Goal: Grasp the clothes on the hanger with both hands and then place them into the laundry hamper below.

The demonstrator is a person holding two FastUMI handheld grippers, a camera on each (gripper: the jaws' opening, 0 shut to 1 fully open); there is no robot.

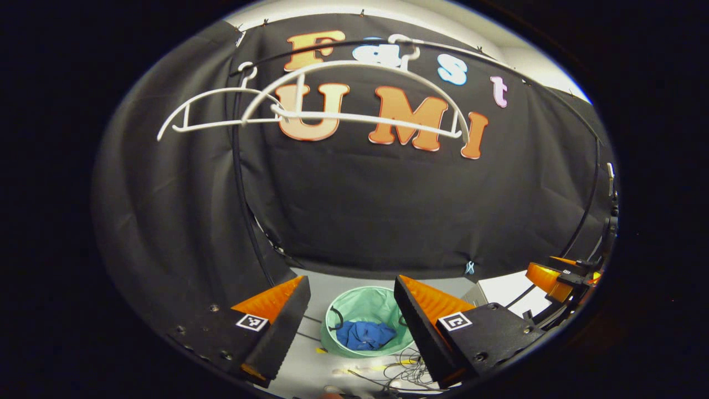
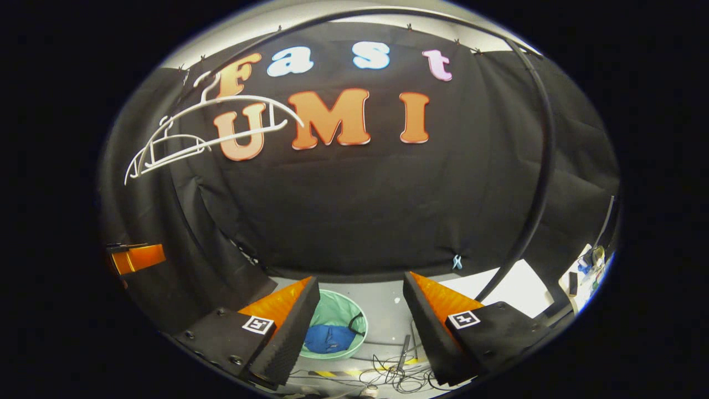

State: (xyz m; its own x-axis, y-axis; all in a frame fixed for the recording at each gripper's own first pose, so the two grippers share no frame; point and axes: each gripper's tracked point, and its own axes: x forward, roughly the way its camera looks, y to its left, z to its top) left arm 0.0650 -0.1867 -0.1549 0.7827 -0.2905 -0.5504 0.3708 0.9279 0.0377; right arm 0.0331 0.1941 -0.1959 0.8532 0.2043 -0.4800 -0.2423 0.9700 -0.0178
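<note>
While both tools hang above the booth floor: left gripper [image 1: 352,288] with fingers spread wide, holding nothing; right gripper [image 2: 360,288] likewise parted and empty. Blue clothes [image 1: 364,334] crumpled at the bottom of the green laundry hamper [image 1: 366,305], seen down between the left fingers; same blue heap [image 2: 328,338] inside the hamper [image 2: 335,313] near the right gripper's left-hand finger. Two white hangers [image 1: 354,88] bare on the black rail [image 1: 238,183], up against the black cloth wall [image 1: 415,199]. Loose cables [image 2: 388,374] tangled on the floor just beside the hamper.
</note>
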